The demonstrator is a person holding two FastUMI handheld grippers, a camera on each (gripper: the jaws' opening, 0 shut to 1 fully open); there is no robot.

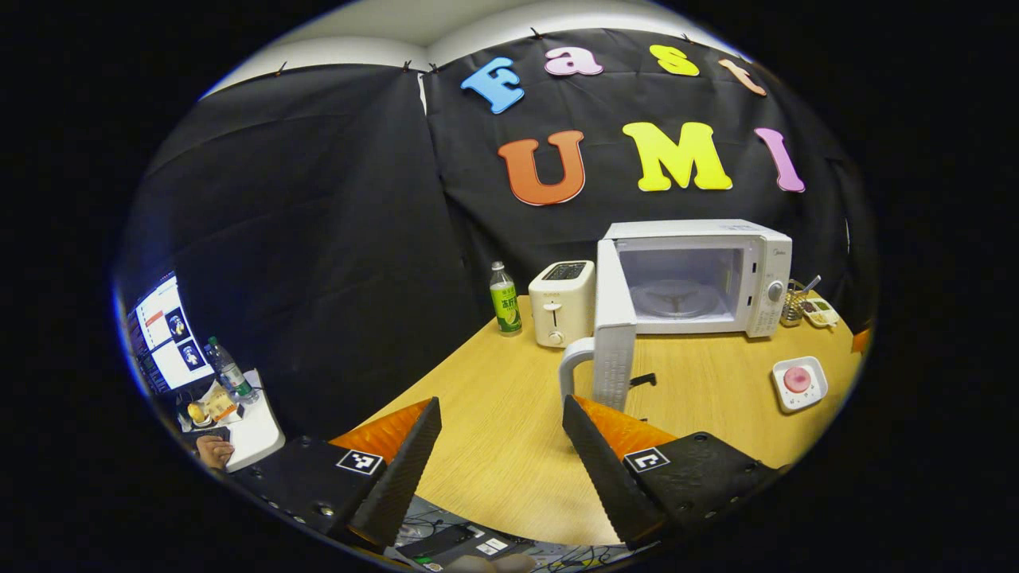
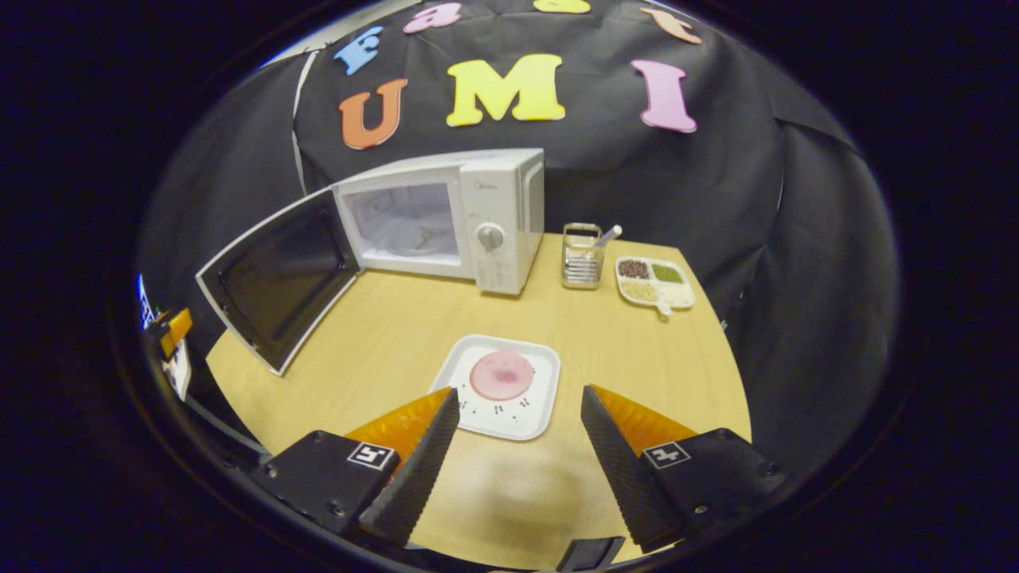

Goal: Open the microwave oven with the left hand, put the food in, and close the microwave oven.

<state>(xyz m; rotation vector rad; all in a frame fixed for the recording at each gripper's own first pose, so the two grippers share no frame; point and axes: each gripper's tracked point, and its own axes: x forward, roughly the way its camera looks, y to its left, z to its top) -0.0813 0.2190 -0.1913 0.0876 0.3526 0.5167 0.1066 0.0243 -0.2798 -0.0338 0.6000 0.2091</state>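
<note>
A: Where was the food at this moment?

B: The pink food [image 2: 501, 375] lay on a white square plate [image 2: 535, 418] on the wooden table [image 2: 382, 334], in front of the microwave oven [image 2: 446, 219] and just beyond the right gripper [image 2: 519, 434]. The microwave door [image 2: 279, 278] stood wide open and the cavity looked empty.

A: And the grippers, what did they hold?

B: Nothing. The right gripper had its fingers spread wide, and nothing was between them. The left gripper [image 1: 501, 446] was also wide open, near the door's handle [image 1: 575, 360] but apart from it.

A: How would the plate handle, do you think?

B: I judge it was light and stiff, with a smooth rim that could slip. The food looked soft, so I would not pinch it. Better to take the plate by its near edge, one finger over the rim and one under, and keep it level.

A: Any risk?

B: A tilt could slide the food off.
</note>
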